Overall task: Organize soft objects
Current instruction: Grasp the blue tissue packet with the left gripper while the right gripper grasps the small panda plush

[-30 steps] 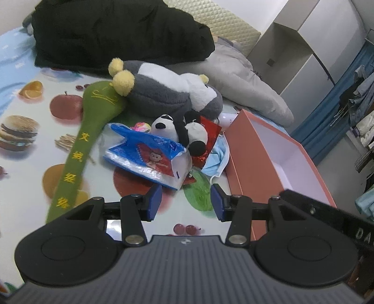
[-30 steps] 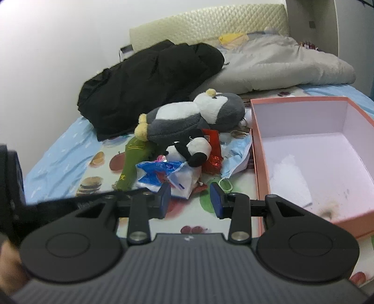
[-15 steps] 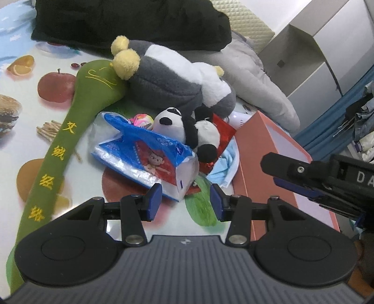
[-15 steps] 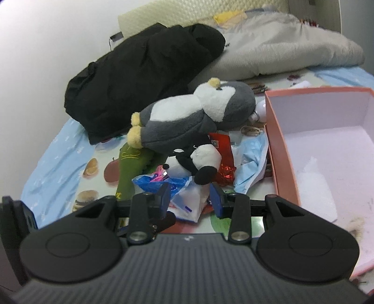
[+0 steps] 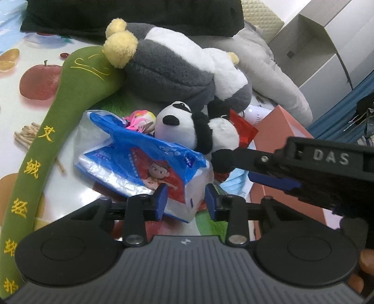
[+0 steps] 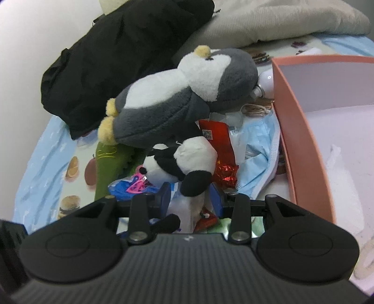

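A soft pile lies on the fruit-print bed sheet. It holds a grey-and-white penguin plush (image 5: 175,67) (image 6: 168,107), a small panda plush (image 5: 187,126) (image 6: 187,156), a long green plush (image 5: 46,140) and a tissue pack in a blue bag (image 5: 140,163). My left gripper (image 5: 186,202) is closing, with the near corner of the tissue pack between its blue pads. My right gripper (image 6: 190,195) stands open, and the panda's black foot sits between its fingers. In the left wrist view, the right gripper (image 5: 247,169) reaches in from the right beside that foot.
An open salmon-pink box (image 6: 301,140) (image 5: 278,131) stands right of the pile. A blue face mask (image 6: 259,152) and a red wrapper (image 6: 219,140) lie against it. A black jacket (image 6: 116,58) and a grey duvet (image 6: 280,21) lie behind the pile.
Both grippers have moved down and closer to the pile. The left jaws have narrowed around the tissue pack's corner. The right gripper has come in to the panda's foot.
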